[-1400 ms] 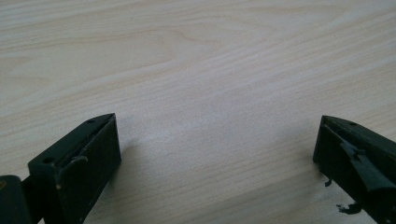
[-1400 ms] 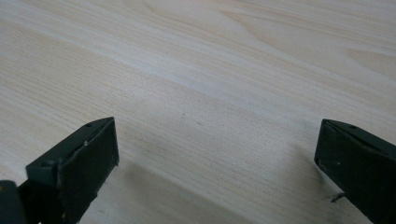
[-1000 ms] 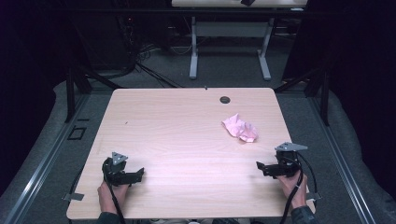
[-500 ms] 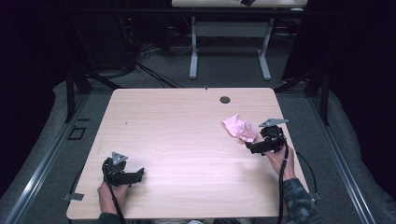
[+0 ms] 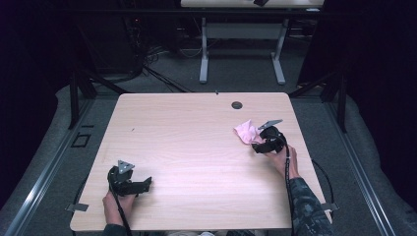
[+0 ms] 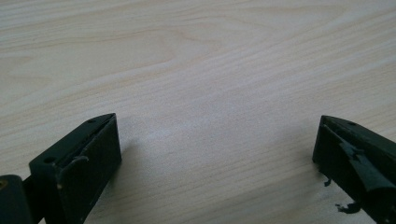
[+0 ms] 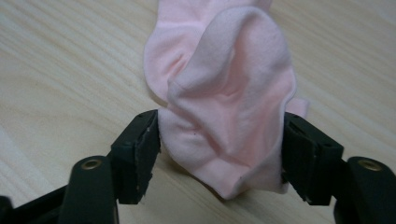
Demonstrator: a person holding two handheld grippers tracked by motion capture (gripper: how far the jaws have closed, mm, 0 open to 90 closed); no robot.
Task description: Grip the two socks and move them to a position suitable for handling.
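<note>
Pink cloth (image 7: 229,107), bunched into a soft heap, lies at the table's (image 5: 196,128) far right. I have my right gripper (image 7: 222,140) spread wide around its near end, both jaws touching the fabric's sides. My left gripper (image 6: 217,149) rests at the near left, jaws wide apart over bare wood.
</note>
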